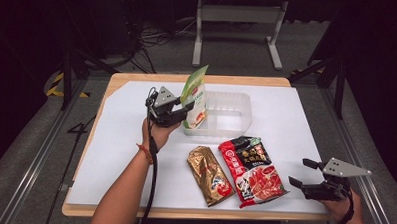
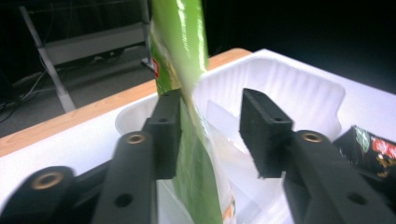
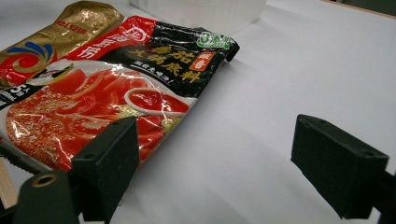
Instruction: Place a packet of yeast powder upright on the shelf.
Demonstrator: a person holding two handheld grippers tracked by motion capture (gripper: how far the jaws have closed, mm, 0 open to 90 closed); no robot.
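Note:
A green pouch (image 1: 194, 94) stands upright in the left end of a white plastic tray (image 1: 231, 105). My left gripper (image 1: 185, 111) is at the pouch's lower part. In the left gripper view the green pouch (image 2: 180, 46) lies against the left jaw, with a clear gap to the right jaw, so the left gripper (image 2: 212, 126) is open around it above the tray (image 2: 289, 88). My right gripper (image 1: 300, 171) is open and empty near the front right edge. Its left jaw sits beside a red and black pouch (image 3: 116, 93) in the right gripper view (image 3: 215, 158).
The red and black pouch (image 1: 252, 169) and a gold pouch (image 1: 210, 175) lie flat side by side in front of the tray. White paper covers the wooden table (image 1: 137, 77). A metal stand (image 1: 237, 16) and cables are on the floor beyond.

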